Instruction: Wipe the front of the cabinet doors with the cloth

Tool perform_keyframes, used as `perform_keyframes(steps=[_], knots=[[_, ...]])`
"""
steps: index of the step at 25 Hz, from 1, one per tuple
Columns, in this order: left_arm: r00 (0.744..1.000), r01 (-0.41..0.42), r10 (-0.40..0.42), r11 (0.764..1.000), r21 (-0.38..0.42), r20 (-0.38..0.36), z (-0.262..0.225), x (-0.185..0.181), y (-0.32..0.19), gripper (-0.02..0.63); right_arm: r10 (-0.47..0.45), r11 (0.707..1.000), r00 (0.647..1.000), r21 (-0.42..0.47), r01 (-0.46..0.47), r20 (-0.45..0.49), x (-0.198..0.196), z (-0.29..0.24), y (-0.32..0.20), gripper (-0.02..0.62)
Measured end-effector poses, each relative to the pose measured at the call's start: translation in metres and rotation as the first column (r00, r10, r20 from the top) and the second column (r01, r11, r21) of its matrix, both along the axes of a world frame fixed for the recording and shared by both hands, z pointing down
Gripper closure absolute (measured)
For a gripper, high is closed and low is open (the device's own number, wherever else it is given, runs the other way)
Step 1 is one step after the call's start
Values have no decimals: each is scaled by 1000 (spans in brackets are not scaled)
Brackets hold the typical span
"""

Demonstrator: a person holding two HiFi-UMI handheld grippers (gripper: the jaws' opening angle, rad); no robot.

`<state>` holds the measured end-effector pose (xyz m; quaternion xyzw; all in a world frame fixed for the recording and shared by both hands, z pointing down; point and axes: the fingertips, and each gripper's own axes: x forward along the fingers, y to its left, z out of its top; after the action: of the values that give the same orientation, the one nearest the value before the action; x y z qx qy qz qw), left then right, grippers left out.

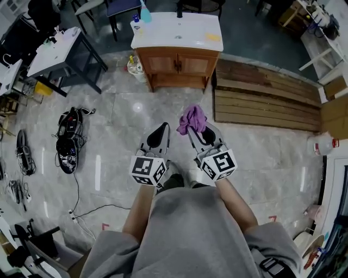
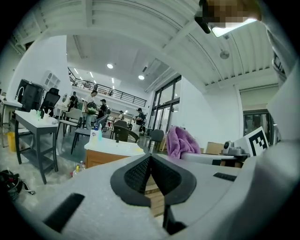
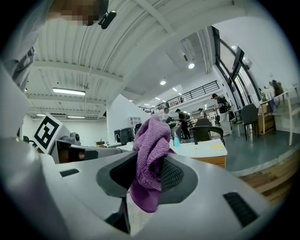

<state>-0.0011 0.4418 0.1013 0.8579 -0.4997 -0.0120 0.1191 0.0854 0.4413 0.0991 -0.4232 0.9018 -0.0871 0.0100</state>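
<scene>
Tiled floor [image 1: 125, 117] lies between person and cabinet doors [image 1: 176, 64], well apart | cloth [image 3: 150, 150] is clamped in right gripper [image 3: 149, 174] | left gripper [image 2: 151, 164] is held closed, empty | wiping is judged not yet begun

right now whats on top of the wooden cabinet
A white sink top carrying a blue bottle, a black tap and a flat yellow item. The doors are shut, hiding the inside.
</scene>
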Motion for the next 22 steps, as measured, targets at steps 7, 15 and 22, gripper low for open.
perform_keyframes(steps=[7, 15, 22], knots=[[999, -22, 22, 1000, -3, -26, 3, -34, -24, 597, 15, 1000, 999, -10, -15, -34, -33, 4, -22, 486], [999, -13, 12, 1000, -24, -48, 13, -71, -44, 597, 26, 999, 998, -23, -27, -53, -62, 10, -45, 486], [998, -14, 12, 999, -41, -57, 21, -82, -63, 597, 15, 999, 998, -37, -18, -62, -76, 16, -66, 486]])
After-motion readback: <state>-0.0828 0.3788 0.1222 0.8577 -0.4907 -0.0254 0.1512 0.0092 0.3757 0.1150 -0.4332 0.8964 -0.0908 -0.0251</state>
